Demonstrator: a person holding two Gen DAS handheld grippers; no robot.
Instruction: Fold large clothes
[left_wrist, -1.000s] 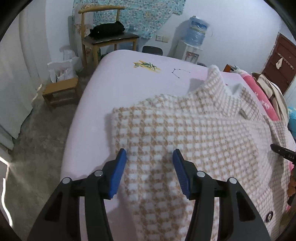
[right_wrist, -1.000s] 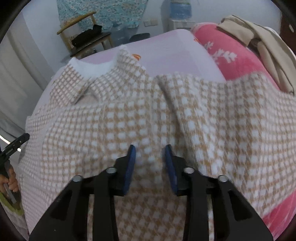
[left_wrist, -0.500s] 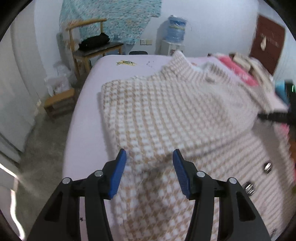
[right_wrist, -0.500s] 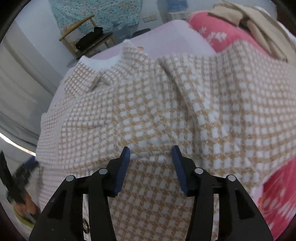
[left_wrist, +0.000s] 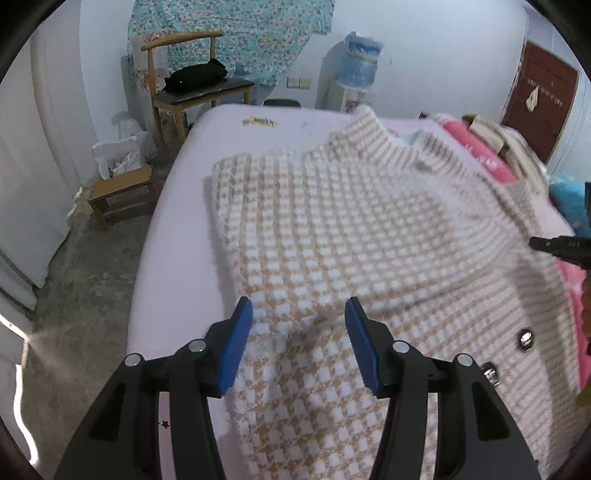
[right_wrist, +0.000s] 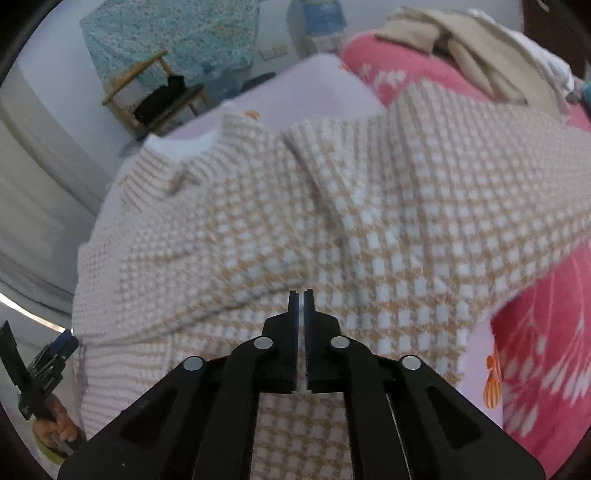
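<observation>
A beige-and-white checked jacket (left_wrist: 351, 229) lies spread on the bed (left_wrist: 177, 266), collar at the far end, with metal snaps (left_wrist: 524, 338) on its near right. My left gripper (left_wrist: 297, 343) is open just above the jacket's near left part, cloth showing below the gap but not pinched. In the right wrist view the jacket (right_wrist: 332, 206) has a folded edge running to my right gripper (right_wrist: 301, 295). Its jaws stand together with only a thin white sliver of cloth between them. The left gripper (right_wrist: 55, 354) shows at the lower left, held by a hand.
A pink flowered blanket (right_wrist: 546, 350) and a pile of clothes (right_wrist: 480, 48) lie on the bed's right side. Left of the bed are a low wooden stool (left_wrist: 122, 192) and bare floor. A wooden chair (left_wrist: 199, 88), a water dispenser (left_wrist: 354, 81) and a door (left_wrist: 539, 96) stand beyond.
The right gripper's jaws widened around the folded edge, then came together on it. The left gripper drew back toward the jacket's near edge and stayed open.
</observation>
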